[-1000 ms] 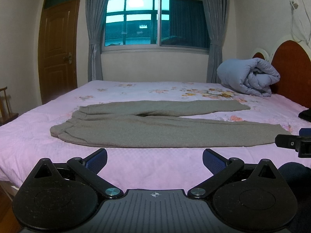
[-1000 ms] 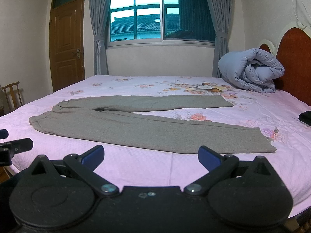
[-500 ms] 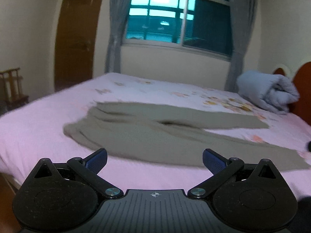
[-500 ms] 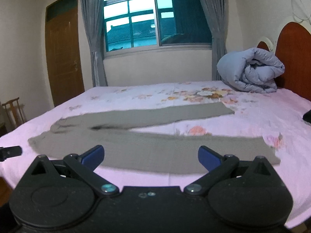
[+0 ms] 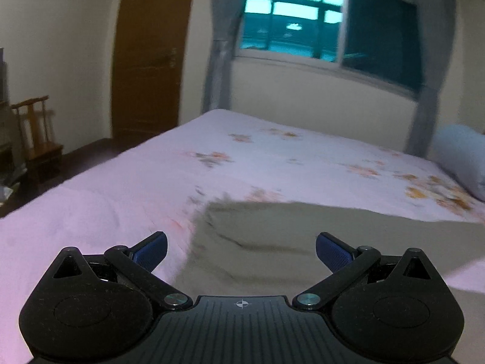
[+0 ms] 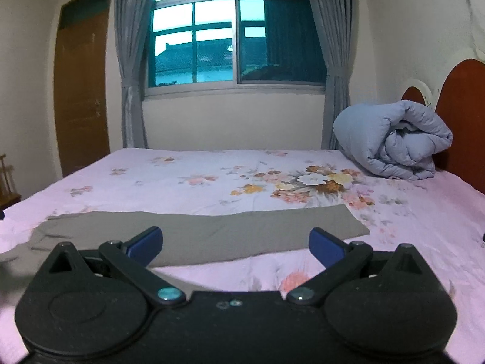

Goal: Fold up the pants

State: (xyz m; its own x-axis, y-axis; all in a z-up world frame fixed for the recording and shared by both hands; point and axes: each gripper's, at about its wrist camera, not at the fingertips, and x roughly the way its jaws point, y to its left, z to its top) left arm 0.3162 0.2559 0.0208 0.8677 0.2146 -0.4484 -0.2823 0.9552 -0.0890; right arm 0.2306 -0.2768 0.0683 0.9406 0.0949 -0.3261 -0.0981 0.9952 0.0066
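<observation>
Olive-grey knit pants [image 5: 318, 236] lie flat on a pink floral-print bed sheet [image 5: 127, 188], unfolded, legs stretched out to the R.

L wrist view: left gripper [image 5: 241, 250] is released, blue-padded fingers [image 5: 151, 248] spread wide w/ nothing between them. It hangs low over the near edge of the bed; the waist end of the pants sits at 12 o'clock just past the tips, its L edge running down between the two fingers. Contact w/ the cloth can't be told — view is blurred. Wooden chair [image 5: 36, 139] at 9 o'clock, brown wooden door [image 5: 145, 60] at 11, window w/ grey curtains [image 5: 321, 21] at 1.

R wrist view: right gripper [image 6: 236, 244] also released, fingers [image 6: 326, 247] wide apart and empty. One pant leg [image 6: 212, 233] crosses the frame at 12 o'clock, hem end at 1–2 o'clock, just beyond the R fingertip. Strip of sheet shows between this leg and the gripper body. Rolled pale-blue quilt [image 6: 391, 142] at 2 o'clock, against a reddish-brown wooden headboard [image 6: 463, 115] at 3.
</observation>
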